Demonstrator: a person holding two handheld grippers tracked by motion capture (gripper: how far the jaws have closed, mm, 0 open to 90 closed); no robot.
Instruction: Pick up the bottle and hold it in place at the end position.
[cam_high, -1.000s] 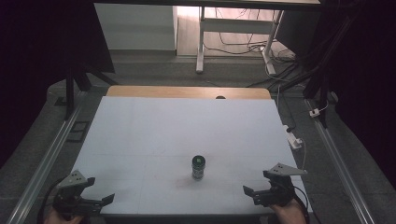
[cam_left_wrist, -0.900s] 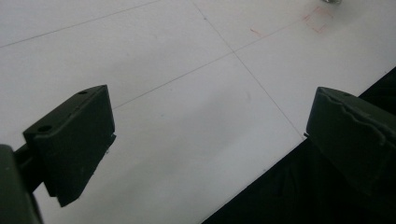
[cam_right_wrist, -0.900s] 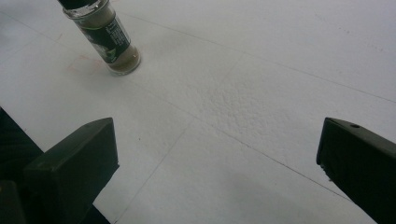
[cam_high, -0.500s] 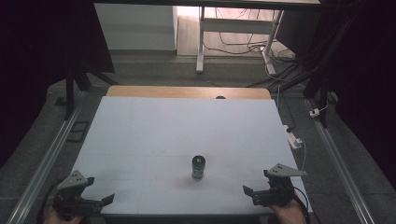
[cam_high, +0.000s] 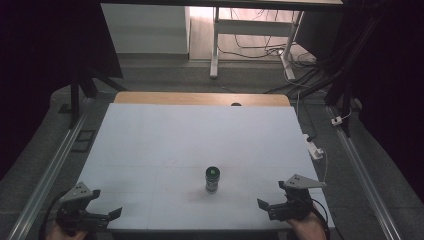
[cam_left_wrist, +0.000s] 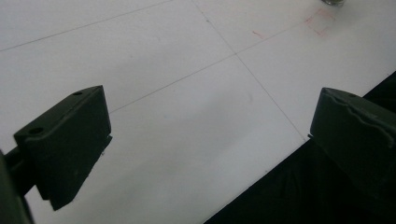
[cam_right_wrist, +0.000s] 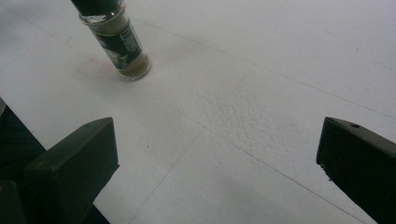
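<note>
A small glass spice jar (cam_high: 213, 180) with a dark cap stands upright on the white table sheet (cam_high: 200, 135), near the front middle. My right gripper (cam_high: 265, 206) rests at the front right corner, jaws wide open and pointing left. In the right gripper view the jar (cam_right_wrist: 119, 39) stands ahead and to the left of the open right gripper (cam_right_wrist: 217, 135), well apart from it. My left gripper (cam_high: 112, 215) sits at the front left corner, pointing right. In the left gripper view the left gripper (cam_left_wrist: 212, 107) is open over bare sheet and the table's front edge.
A strip of wooden tabletop (cam_high: 200, 98) shows behind the white sheet. A white plug and cable (cam_high: 315, 149) lie off the right edge. Metal rails (cam_high: 50, 165) run along both sides. Faint red marks (cam_right_wrist: 95, 69) sit beside the jar.
</note>
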